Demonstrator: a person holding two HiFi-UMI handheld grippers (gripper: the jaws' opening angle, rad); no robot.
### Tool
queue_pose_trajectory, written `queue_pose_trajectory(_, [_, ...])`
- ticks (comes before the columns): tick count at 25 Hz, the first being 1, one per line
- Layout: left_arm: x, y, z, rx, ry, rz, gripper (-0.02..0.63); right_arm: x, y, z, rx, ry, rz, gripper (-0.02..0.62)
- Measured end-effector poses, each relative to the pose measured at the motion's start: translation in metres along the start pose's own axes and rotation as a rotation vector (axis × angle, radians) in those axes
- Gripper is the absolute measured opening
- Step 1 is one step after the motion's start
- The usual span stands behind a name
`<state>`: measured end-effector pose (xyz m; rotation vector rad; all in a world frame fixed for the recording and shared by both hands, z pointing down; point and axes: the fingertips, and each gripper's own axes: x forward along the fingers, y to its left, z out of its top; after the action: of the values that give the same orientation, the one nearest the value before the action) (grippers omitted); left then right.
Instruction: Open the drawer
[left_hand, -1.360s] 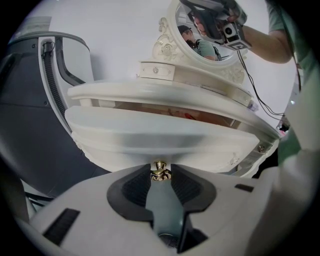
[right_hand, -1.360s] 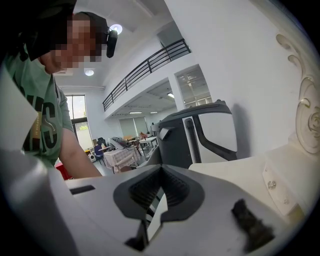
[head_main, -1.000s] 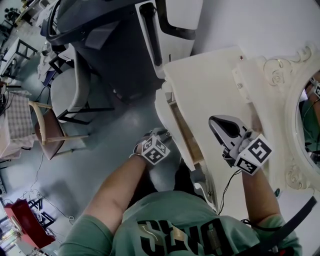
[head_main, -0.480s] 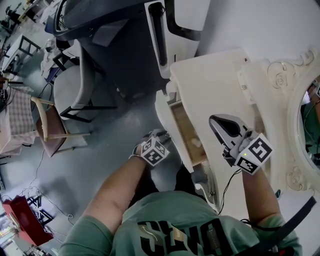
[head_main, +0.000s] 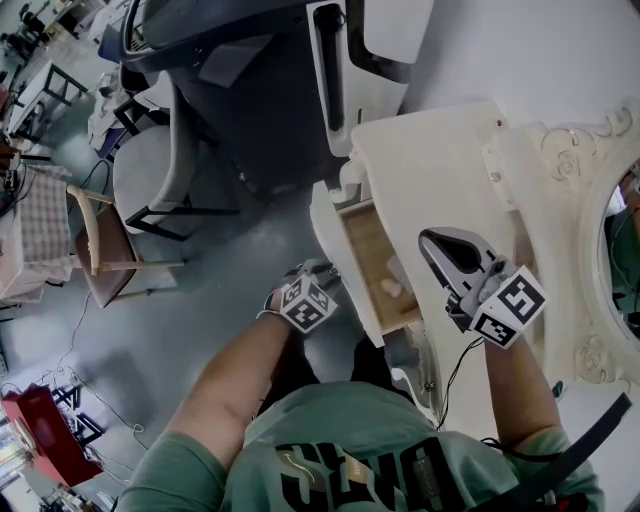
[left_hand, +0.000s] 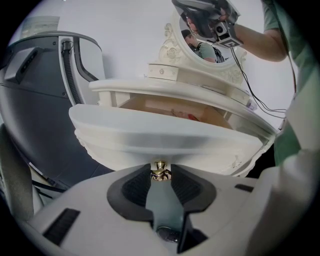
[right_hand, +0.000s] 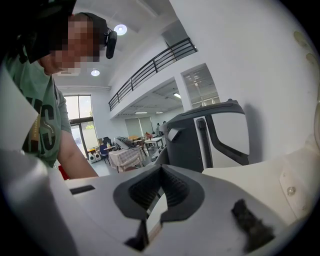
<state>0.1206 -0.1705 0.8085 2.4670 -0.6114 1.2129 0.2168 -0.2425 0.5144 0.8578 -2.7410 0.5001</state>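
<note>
A white dressing table (head_main: 430, 170) has its drawer (head_main: 372, 262) pulled partway out, the wooden inside showing. My left gripper (head_main: 322, 276) is at the drawer's curved white front (left_hand: 165, 135), shut on the small brass knob (left_hand: 160, 171) in its middle. Inside the drawer lie small pale things (head_main: 395, 288), and something reddish (left_hand: 192, 116) shows in the left gripper view. My right gripper (head_main: 438, 243) hovers over the table top beside the mirror, jaws together with nothing between them (right_hand: 160, 170).
An oval mirror (head_main: 622, 235) in an ornate white frame stands at the back of the table, with a small white box (head_main: 497, 160) beside it. A dark grey machine (head_main: 250, 90) stands close to the table's far end. A wooden chair (head_main: 95, 250) is on the floor at left.
The drawer has slid further out of the table, so more of its wooden inside and the things in it show. The left gripper stays shut on the knob.
</note>
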Motion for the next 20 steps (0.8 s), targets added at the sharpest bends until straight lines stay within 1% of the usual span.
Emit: queue_pose_trajectory(20, [-0.021,0.007,-0.026,-0.023,-0.002,0.024,0.132,0.017,0.022,0.002,-0.014,0.001,0.023,0.011])
